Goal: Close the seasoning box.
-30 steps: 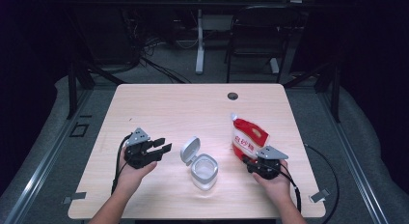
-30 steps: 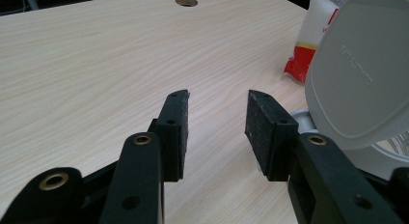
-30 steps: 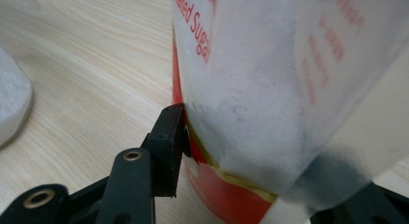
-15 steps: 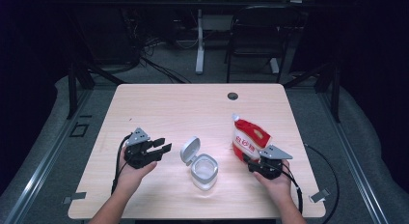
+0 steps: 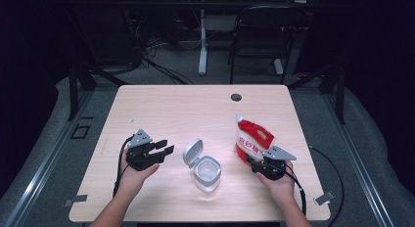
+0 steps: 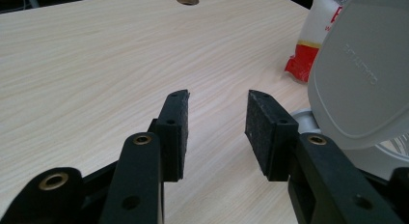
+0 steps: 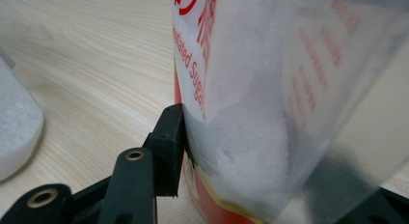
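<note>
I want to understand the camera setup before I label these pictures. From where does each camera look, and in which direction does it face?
High view: above the person's side, facing forward and down on the table; forearms, left gripper and right gripper show.
Left gripper view: rides on the left gripper, looking over bare wood past the open container lid; both jaws show, nothing between them.
Right gripper view: rides on the right gripper, facing the sugar bag; one jaw shows against the bag.
Shared: the sugar bag and the container.

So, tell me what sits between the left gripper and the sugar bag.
In the high view, the clear container with its flipped-open lid stands on the table between the left gripper and the sugar bag.
</note>
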A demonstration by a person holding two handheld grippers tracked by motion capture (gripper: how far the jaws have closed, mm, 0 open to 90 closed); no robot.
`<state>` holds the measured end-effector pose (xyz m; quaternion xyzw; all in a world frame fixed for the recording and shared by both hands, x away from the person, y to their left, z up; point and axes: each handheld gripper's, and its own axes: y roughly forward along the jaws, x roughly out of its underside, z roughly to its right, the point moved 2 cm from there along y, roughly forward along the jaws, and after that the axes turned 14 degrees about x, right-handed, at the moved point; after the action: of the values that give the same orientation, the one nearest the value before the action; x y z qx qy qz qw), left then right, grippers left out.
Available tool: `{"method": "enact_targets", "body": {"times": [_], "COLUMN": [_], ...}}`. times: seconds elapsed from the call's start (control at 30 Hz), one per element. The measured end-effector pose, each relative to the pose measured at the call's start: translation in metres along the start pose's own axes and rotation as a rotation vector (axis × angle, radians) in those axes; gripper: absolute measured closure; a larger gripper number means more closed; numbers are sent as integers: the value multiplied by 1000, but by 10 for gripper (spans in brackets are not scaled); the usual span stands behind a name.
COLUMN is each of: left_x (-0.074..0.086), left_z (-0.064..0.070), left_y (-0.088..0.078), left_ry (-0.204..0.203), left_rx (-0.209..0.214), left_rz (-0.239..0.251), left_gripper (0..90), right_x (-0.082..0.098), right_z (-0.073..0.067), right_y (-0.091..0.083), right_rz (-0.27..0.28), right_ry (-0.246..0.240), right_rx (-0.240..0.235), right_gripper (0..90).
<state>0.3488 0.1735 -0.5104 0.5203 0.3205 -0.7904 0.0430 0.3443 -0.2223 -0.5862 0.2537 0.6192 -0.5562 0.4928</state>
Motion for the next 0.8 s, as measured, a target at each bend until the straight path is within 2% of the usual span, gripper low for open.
{"method": "enact_targets", "body": {"times": [0.3, 0.37, 0.57, 0.67, 0.8], "left_x": [0, 0, 0, 0, 0], "left_z": [0, 0, -1, -1, -1], "left_y": [0, -1, -1, -2, -2], "left_ry": [1, 2, -1, -2, -2], "left_rx": [0, -1, -3, -3, -3], "left_rz": [1, 2, 3, 0, 2], "left_gripper": [608, 608, 608, 608, 608], "right_x": [-2, -4, -6, -7, -10], "right_z": [-1, -2, -3, -4, -5], "right_y": [-2, -4, -6, -7, -11], "right_rz": [-10, -21, -30, -14, -15], "right_ry": [-19, -46, -58, -46, -67], "right_rx": [-2, 5, -2, 1, 7], "right_gripper": [558, 561, 566, 569, 573]}}
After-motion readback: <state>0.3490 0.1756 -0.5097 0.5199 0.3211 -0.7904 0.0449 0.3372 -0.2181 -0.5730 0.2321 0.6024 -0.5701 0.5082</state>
